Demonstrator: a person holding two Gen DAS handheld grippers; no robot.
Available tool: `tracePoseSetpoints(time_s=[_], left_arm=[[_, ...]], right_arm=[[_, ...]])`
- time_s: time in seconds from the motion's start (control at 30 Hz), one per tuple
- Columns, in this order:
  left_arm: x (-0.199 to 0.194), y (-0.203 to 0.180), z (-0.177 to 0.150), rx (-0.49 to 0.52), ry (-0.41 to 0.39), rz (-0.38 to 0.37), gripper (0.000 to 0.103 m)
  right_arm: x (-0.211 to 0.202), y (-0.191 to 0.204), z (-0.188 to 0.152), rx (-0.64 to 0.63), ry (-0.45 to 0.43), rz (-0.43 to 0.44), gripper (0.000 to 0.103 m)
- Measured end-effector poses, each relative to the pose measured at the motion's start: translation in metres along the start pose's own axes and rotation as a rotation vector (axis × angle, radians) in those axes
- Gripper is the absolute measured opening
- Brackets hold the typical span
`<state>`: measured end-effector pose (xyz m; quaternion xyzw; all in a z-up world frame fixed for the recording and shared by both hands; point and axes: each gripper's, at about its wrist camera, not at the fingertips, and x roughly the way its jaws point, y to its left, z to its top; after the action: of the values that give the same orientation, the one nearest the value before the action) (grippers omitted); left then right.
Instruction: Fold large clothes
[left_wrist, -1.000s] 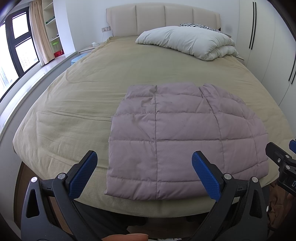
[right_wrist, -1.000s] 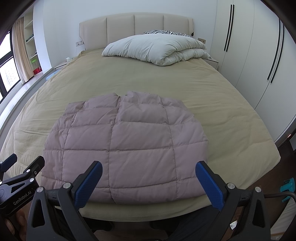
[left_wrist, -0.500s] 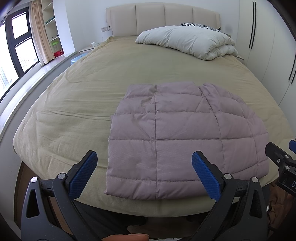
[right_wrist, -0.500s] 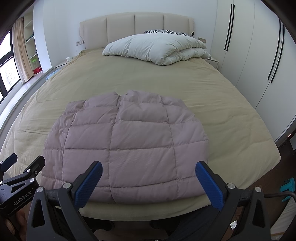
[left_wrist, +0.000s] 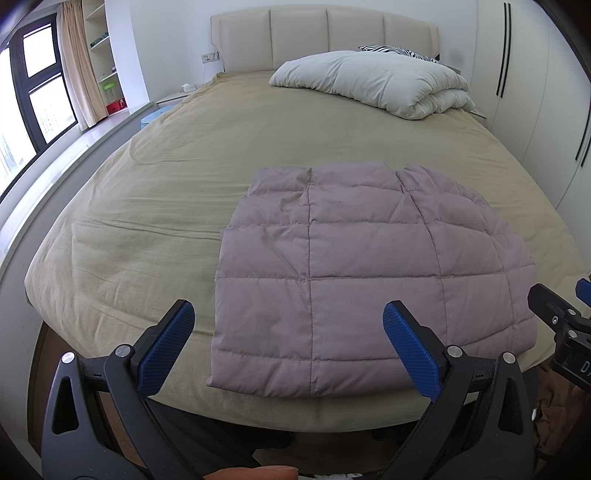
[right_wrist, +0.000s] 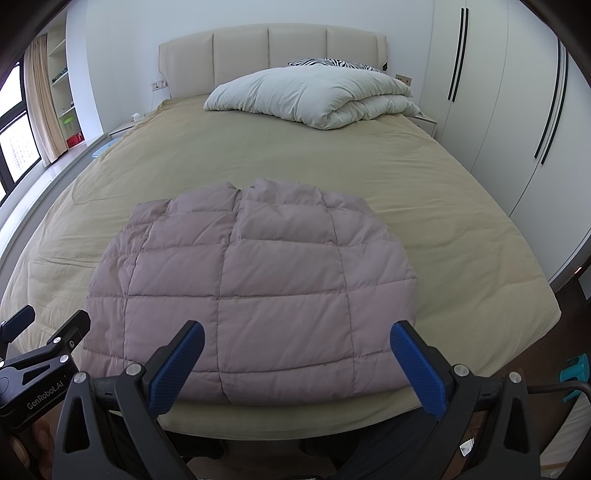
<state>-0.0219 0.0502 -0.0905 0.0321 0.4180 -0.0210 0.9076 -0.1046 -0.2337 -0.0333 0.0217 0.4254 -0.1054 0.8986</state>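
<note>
A mauve quilted jacket (left_wrist: 369, 273) lies folded into a flat rectangle near the foot edge of the tan bed (left_wrist: 155, 206), just ahead of both grippers. The left gripper (left_wrist: 286, 325) and the right gripper (right_wrist: 295, 338) hang short of its near hem, each with its blue pads spread wide and nothing between them. Far beyond the jacket, a folded white duvet (right_wrist: 314, 96) sits by the headboard.

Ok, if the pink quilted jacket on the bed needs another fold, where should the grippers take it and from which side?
Probably by the two near corners of the jacket, coming in from the foot of the bed. Its near hem lies flat and straight along that edge, closest to both open grippers, the left gripper and the right gripper. The far end is bunched and uneven, so it offers a poorer hold.
</note>
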Motion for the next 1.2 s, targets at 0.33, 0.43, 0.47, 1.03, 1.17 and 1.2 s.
tracePoseSetpoints(time_s=[0.33, 0.43, 0.47, 1.03, 1.17, 1.2], left_arm=[[-0.0002, 0.0001, 0.0000, -0.002, 0.000, 0.000, 0.103], [0.0006, 0.0020, 0.0000, 0.003, 0.002, -0.004, 0.103], [0.0008, 0.0025, 0.0000, 0.005, 0.002, -0.005, 0.103], [0.0016, 0.0036, 0.0008, 0.008, 0.005, -0.009, 0.103], [0.0033, 0.0058, 0.0037, 0.013, 0.008, -0.015, 0.103], [0.0034, 0.0058, 0.0038, 0.013, 0.008, -0.015, 0.103]], right_arm=[[-0.0001, -0.0002, 0.0001, 0.000, 0.000, 0.000, 0.103], [0.0005, -0.0001, -0.0009, 0.000, 0.002, 0.000, 0.103], [0.0010, 0.0004, -0.0025, 0.000, 0.002, 0.001, 0.103], [0.0014, 0.0002, -0.0029, 0.000, 0.003, 0.001, 0.103], [0.0012, 0.0005, -0.0035, 0.001, 0.003, 0.001, 0.103], [0.0012, 0.0002, -0.0029, 0.001, 0.003, 0.001, 0.103]])
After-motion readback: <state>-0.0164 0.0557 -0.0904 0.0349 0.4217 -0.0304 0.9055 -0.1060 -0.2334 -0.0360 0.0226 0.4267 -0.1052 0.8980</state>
